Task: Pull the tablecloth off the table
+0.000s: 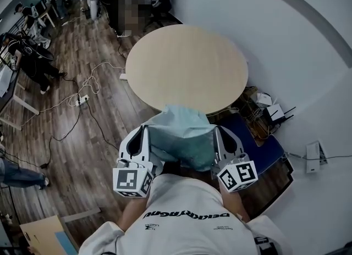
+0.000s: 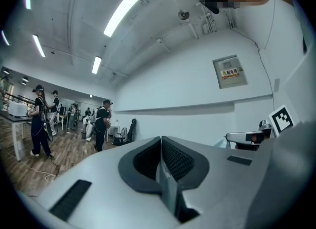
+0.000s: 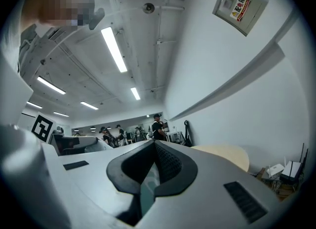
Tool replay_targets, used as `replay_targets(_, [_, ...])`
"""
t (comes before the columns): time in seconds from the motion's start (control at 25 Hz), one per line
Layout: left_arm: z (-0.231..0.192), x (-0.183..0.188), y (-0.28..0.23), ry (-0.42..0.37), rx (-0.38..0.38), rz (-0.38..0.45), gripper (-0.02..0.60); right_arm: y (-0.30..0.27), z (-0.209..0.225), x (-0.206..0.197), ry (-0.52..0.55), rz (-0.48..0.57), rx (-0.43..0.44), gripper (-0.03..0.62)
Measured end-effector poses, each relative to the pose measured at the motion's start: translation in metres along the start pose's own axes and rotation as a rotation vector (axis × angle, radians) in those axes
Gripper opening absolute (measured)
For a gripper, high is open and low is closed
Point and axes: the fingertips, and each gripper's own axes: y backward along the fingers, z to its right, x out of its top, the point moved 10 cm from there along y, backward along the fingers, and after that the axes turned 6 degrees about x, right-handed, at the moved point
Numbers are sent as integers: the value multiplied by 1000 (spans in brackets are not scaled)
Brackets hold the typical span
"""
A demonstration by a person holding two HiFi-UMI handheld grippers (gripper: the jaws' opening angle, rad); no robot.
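Observation:
The round, pale wooden table [image 1: 187, 67] stands bare in the head view. The light teal tablecloth [image 1: 184, 136] is off its top, bunched just past the near edge and hanging between my two grippers, close to my body. My left gripper [image 1: 144, 133] is shut on the cloth's left side, and a thin strip of cloth [image 2: 167, 183] shows between its pads. My right gripper [image 1: 219, 133] is shut on the right side, with teal cloth [image 3: 147, 186] pinched between its pads. Both gripper views look up at wall and ceiling.
Cables and a power strip [image 1: 82, 99] lie on the wooden floor left of the table. A blue mat [image 1: 258, 138] and a wire basket [image 1: 256, 111] sit by the white wall on the right. People stand at the back left [image 1: 33, 61]. A cardboard piece [image 1: 44, 234] lies at the bottom left.

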Motion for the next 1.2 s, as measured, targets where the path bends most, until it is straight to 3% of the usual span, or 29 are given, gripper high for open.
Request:
replay_targets(0.16, [5, 8, 3, -24, -4, 21, 18, 3, -1, 7, 11, 14, -12, 32])
replay_targets(0.84, [11, -51, -12, -7, -29, -141, 18, -1, 17, -57, -34, -167, -59, 32])
replay_targets(1.2, [7, -70, -17, -10, -39, -163, 18, -12, 9, -79, -18, -192, -44, 32])
